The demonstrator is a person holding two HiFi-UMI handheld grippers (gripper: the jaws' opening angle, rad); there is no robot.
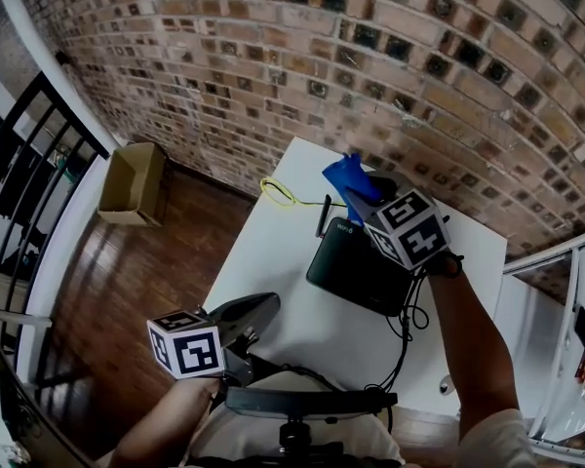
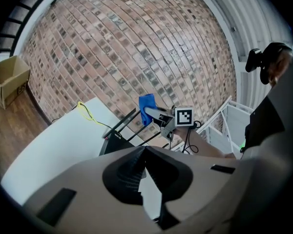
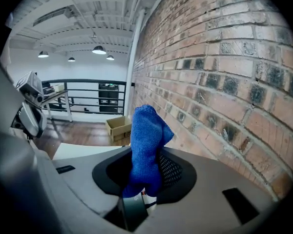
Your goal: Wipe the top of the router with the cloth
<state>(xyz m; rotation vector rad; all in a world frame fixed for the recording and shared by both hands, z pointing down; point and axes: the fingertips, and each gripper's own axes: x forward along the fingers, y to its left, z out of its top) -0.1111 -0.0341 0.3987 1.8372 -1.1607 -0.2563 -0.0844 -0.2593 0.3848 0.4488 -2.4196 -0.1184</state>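
Blue fuzzy cloth (image 1: 345, 174) clamped in right gripper (image 1: 363, 203), up over flat black router (image 1: 356, 261).
Hovers above white table (image 1: 273, 252) by brick wall (image 1: 370, 66); left gripper (image 1: 263, 305) low at table edge, jaws seemingly together, nothing between.

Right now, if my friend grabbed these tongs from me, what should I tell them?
Right tongs: shut on the blue fuzzy cloth, held up in the air above the far end of the router, pointing toward the brick wall.
Left tongs: shut and empty, low over the near edge of the white table.
The black flat router lies on the table with its aerials at the back.
Done: the cloth is picked up. Whether any wiping has happened can't be told.
Left: lower the cloth onto the router's top and wipe across it.
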